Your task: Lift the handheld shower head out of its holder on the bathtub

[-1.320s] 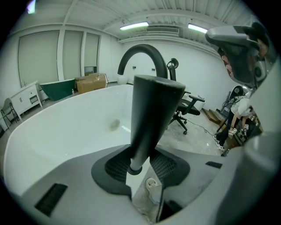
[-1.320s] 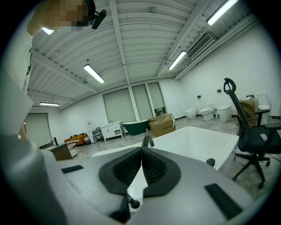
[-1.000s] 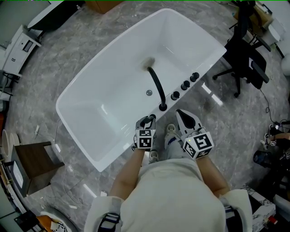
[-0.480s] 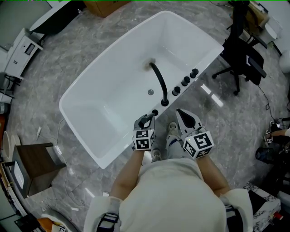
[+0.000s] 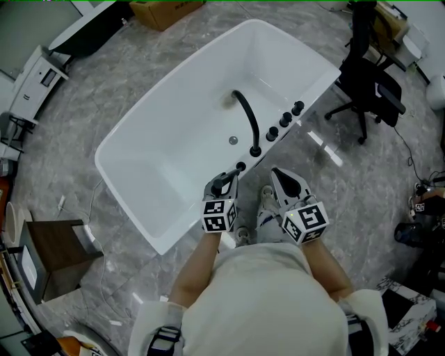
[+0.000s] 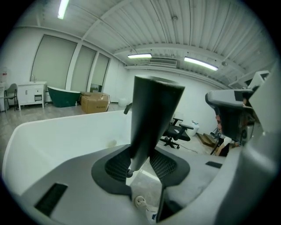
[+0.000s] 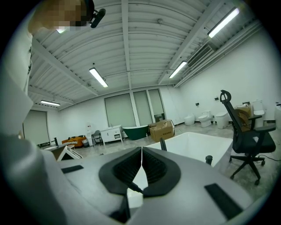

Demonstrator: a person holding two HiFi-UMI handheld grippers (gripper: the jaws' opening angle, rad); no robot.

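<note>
The handheld shower head (image 6: 153,114), a dark cone-shaped handle, stands upright between the jaws of my left gripper (image 6: 139,163), which is shut on it. In the head view the left gripper (image 5: 221,186) holds it just above the near rim of the white bathtub (image 5: 139,174). The small black holder (image 5: 240,167) shows on that rim, apart from the gripper tips. My right gripper (image 5: 285,182) hovers beside the left one, off the tub's rim; its jaws (image 7: 141,169) are shut with nothing in them.
A curved black spout (image 5: 247,118) and three black knobs (image 5: 285,119) line the tub's near rim to the right. A black office chair (image 5: 372,83) stands at the far right, a cardboard box (image 5: 167,8) beyond the tub, a wooden stand (image 5: 49,250) at left.
My left gripper has risen with the shower head in it, and the holder on the rim now shows free beyond its tips. The right gripper has shifted only slightly.
</note>
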